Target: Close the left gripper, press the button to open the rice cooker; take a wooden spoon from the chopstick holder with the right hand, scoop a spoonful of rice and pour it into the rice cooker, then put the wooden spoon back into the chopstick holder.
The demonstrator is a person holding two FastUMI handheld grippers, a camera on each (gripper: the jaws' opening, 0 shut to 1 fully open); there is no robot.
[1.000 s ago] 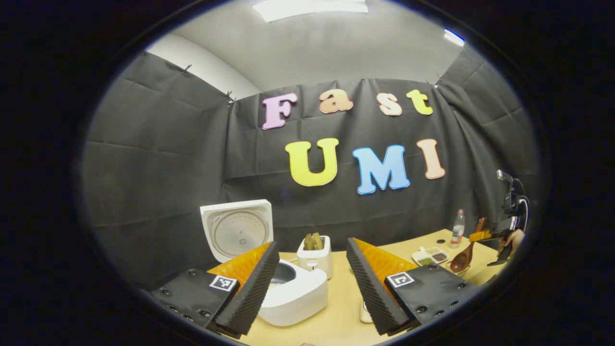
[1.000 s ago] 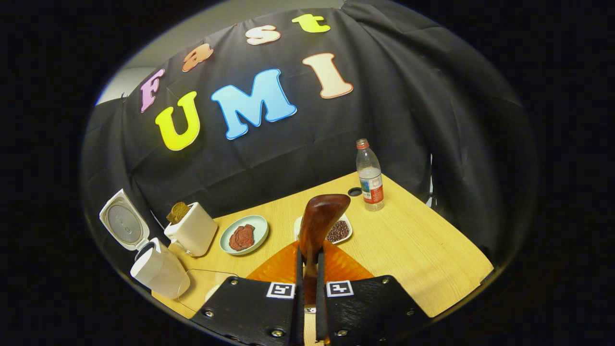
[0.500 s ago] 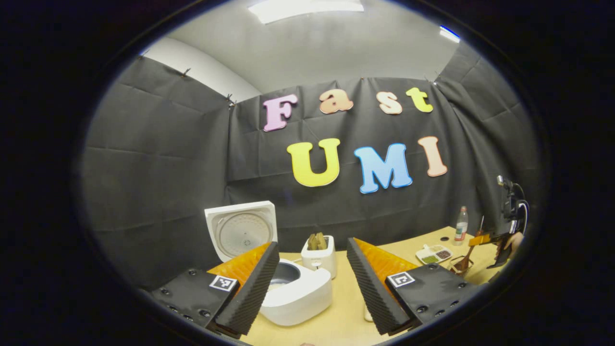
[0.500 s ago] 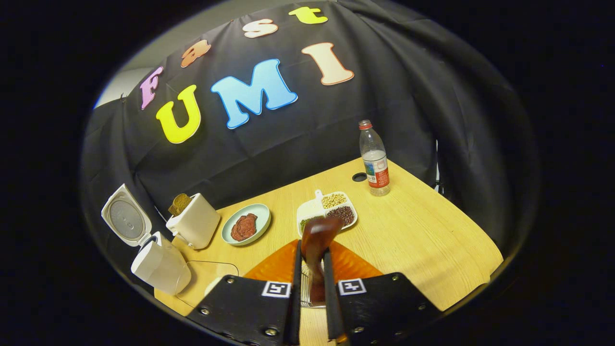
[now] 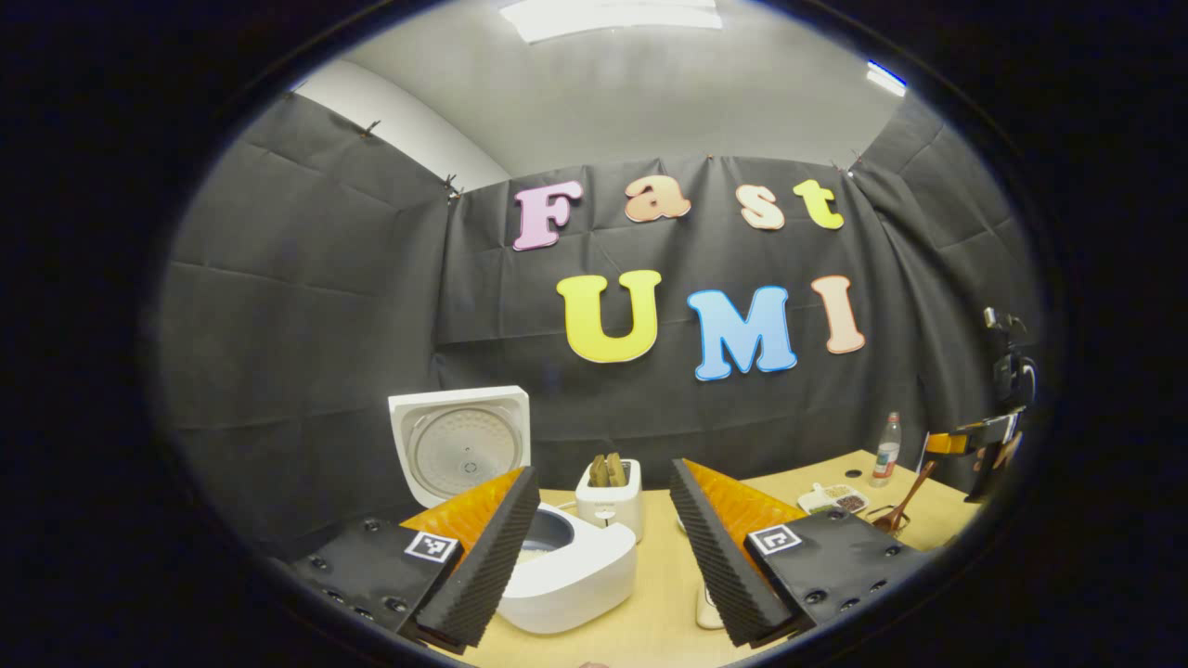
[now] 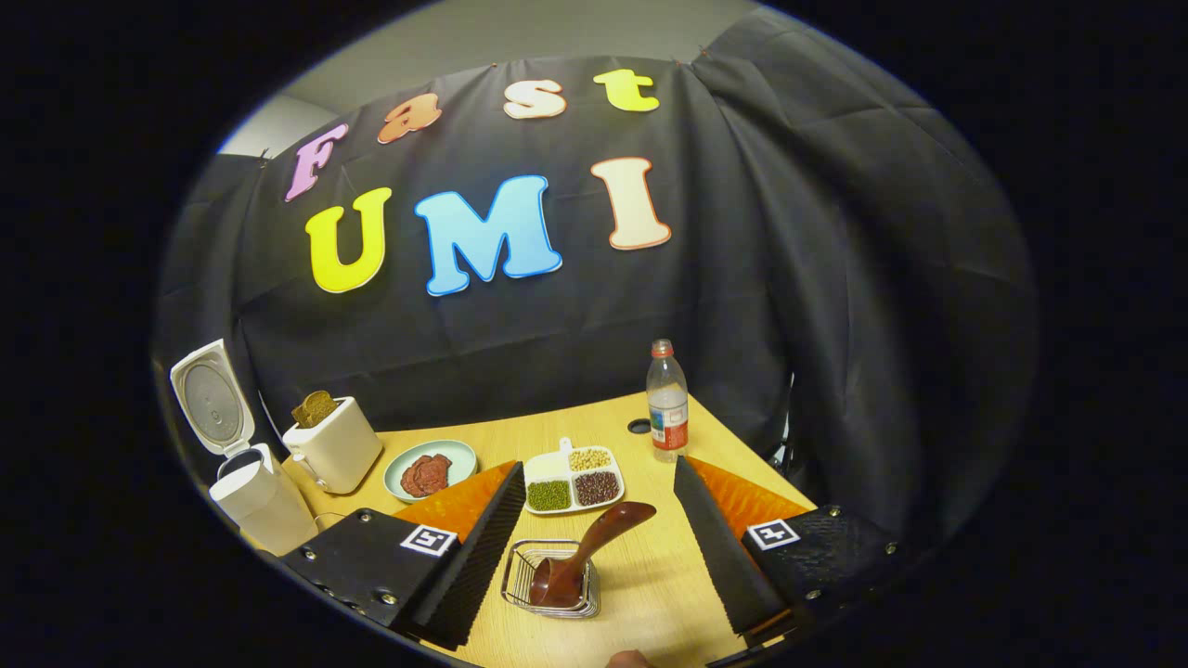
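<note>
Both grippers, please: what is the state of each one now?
Left gripper: open, holding nothing.
Right gripper: open, holding nothing; the wooden spoon stands in the chopstick holder.

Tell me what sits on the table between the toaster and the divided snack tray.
In the right gripper view, a green plate holding reddish slices lies between the toaster and the divided tray.

The left gripper view looks level across the table (image 5: 650, 612) from low and close to the open rice cooker (image 5: 566, 571), facing the back wall. The right gripper view looks downward from above the chopstick holder (image 6: 550, 580). Both share the toaster (image 5: 608, 496), divided dish (image 6: 573, 481) and bottle (image 6: 666, 402).
</note>
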